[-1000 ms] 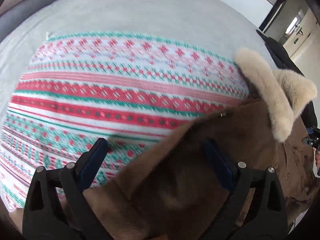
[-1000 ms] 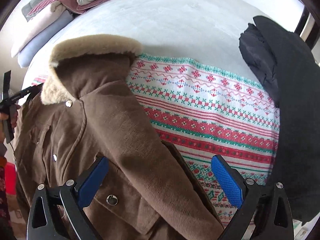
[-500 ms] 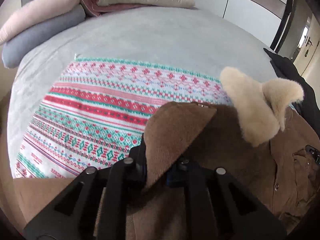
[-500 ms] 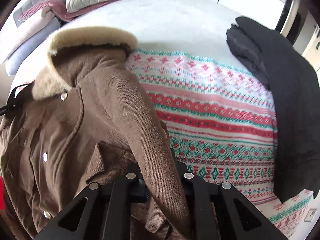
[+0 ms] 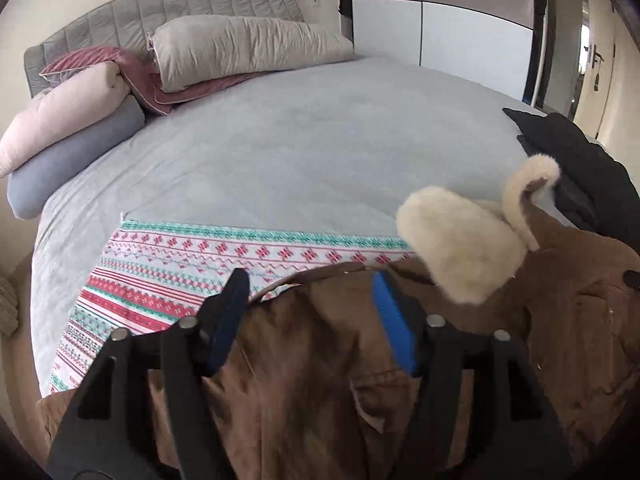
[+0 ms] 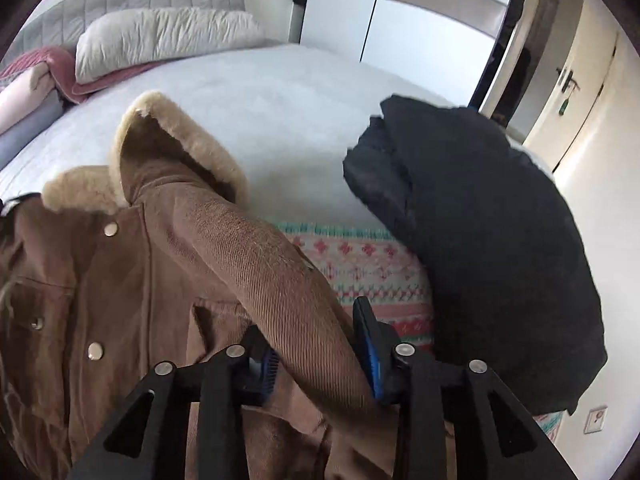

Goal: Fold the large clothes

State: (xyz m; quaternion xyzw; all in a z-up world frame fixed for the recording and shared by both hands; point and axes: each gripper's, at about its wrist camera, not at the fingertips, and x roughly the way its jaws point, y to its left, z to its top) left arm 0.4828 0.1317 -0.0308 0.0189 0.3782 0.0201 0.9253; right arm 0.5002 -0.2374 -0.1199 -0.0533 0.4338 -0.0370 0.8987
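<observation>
A brown corduroy coat (image 5: 328, 376) with a cream fur collar (image 5: 460, 240) lies at the near edge of the bed over a patterned red, green and white blanket (image 5: 168, 280). My left gripper (image 5: 312, 320) is open, its blue pads either side of the coat's shoulder. In the right wrist view the coat (image 6: 120, 300) shows its snaps and collar (image 6: 176, 128). My right gripper (image 6: 316, 344) stands part open around the coat's sleeve (image 6: 280, 280), pads at its sides.
A black jacket (image 6: 492, 248) lies on the bed's right side, also in the left wrist view (image 5: 580, 168). Pillows (image 5: 240, 48) and rolled bedding (image 5: 68, 128) sit by the grey headboard. White wardrobe doors (image 5: 472, 32) stand behind the grey sheet (image 5: 300, 140).
Both grippers were open a second ago, shut on the coat half a second ago, and now stand open again. Both have lifted and tilted up, showing more of the room.
</observation>
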